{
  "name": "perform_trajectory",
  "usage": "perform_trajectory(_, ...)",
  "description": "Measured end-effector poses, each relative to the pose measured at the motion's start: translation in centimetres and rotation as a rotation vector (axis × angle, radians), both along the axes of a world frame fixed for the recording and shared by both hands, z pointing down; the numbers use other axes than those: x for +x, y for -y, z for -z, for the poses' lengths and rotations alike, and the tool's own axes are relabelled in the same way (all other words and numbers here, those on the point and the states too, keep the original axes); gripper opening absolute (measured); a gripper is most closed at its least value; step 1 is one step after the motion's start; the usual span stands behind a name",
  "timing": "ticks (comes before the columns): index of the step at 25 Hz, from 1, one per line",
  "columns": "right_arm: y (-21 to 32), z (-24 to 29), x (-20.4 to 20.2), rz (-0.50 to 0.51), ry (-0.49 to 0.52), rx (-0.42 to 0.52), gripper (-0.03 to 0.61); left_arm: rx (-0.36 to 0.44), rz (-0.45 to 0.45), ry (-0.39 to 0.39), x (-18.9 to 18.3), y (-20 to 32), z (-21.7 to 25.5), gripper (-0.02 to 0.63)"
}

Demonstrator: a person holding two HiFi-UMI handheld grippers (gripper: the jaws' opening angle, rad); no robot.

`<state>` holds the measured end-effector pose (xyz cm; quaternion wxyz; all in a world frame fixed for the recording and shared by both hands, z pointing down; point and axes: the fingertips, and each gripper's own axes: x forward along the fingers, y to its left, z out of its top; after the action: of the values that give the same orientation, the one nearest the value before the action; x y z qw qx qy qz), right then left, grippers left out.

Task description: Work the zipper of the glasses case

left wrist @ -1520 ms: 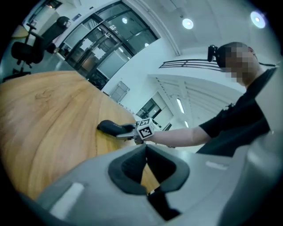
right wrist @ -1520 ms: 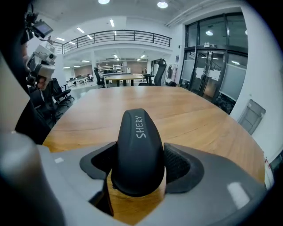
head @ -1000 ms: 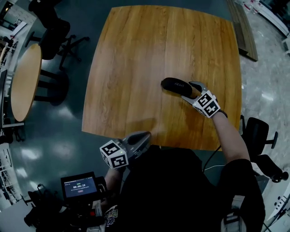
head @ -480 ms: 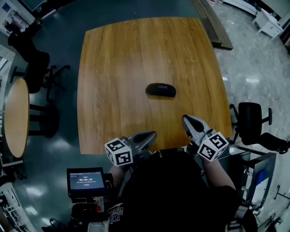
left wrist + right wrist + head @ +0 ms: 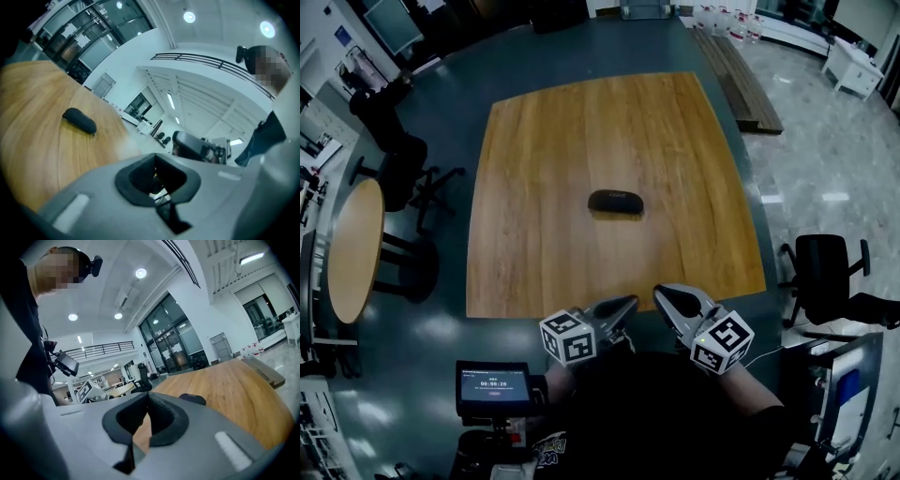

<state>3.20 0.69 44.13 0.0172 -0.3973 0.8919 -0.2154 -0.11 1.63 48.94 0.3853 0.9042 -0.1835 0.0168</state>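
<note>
The black glasses case lies alone near the middle of the square wooden table, its long side running left to right. It also shows small in the left gripper view as the case and in the right gripper view as the case. Both grippers hang off the table's near edge, close to the person's body and far from the case. My left gripper is shut with nothing in it, as is my right gripper. The zipper is too small to make out.
A round wooden table stands to the left with black office chairs by it. Another chair is at the right. A small screen sits low at the left. Wooden planks lie beyond the table's far right corner.
My right gripper has left the case's right end and drawn back past the table's near edge, beside the left gripper. The case stays on the table. The head view has pulled back.
</note>
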Motion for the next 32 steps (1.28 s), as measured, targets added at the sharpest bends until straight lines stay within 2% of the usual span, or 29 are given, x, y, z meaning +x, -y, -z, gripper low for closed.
perform_trajectory(4, -4.0, -0.5, 1.8, 0.011, 0.009, 0.003, 0.005, -0.025, 0.063, 0.074, 1.3, -3.9, -1.1, -0.002)
perform_trajectory(9, -8.7, -1.5, 3.4, 0.075, 0.031, -0.017, 0.005, 0.008, 0.144, 0.085, 2.3, -8.5, -0.8, -0.002)
perform_trajectory(13, -11.5, -2.0, 5.2, 0.078, 0.026, -0.016, 0.005, 0.015, 0.191, 0.062, 3.0, -11.0, -0.8, -0.002)
perform_trajectory(21, -14.8, -2.4, 6.9, 0.04, 0.01, -0.001, 0.005, 0.089, 0.141, 0.056, 5.4, -13.9, 0.1, -0.002)
perform_trajectory(26, -15.9, -2.9, 6.5, 0.044, 0.04, -0.032, 0.005, 0.07, 0.138, 0.055, 4.9, -15.8, -0.3, -0.002)
perform_trajectory(32, -16.5, -2.4, 5.9, 0.067, 0.042, -0.027, 0.005, 0.076, 0.162, 0.041, 4.3, -16.6, 0.2, -0.002)
